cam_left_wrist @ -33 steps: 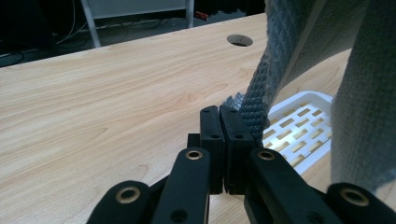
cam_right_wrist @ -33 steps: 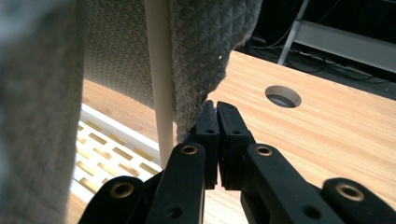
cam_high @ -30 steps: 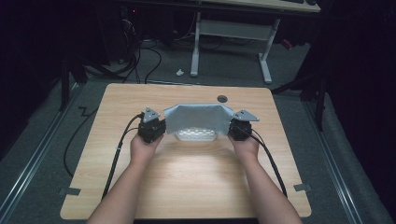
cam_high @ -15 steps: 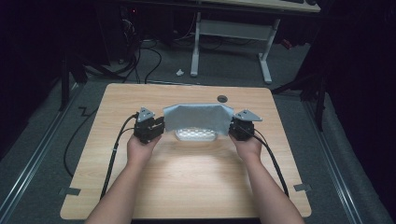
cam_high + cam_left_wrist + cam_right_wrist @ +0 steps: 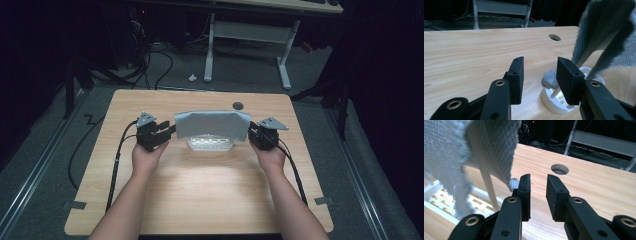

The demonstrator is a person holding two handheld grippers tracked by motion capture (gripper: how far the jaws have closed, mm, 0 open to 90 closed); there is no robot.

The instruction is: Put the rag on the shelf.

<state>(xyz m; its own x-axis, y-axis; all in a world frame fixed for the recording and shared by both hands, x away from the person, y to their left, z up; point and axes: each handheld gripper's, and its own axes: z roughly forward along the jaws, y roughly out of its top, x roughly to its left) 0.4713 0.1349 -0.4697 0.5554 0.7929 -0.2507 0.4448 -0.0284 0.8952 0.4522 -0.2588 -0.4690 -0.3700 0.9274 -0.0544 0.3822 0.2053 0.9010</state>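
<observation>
My left gripper (image 5: 167,131) and right gripper (image 5: 252,134) both stand open, holding nothing. The grey cloth (image 5: 212,124) hangs over the white rack (image 5: 210,144) at the table's (image 5: 200,200) twelve o'clock. I judge it could slide off, because my jaws sit close enough to snag its corners.

Grey cloth (image 5: 212,125) here, a fine woven texture across it, draped on a white slotted rack (image 5: 210,144). The bench (image 5: 210,195) is pale wood with a flowing grain. Both tools are matt black, left tool (image 5: 169,131), right tool (image 5: 251,133), with brass-coloured rivets.
</observation>
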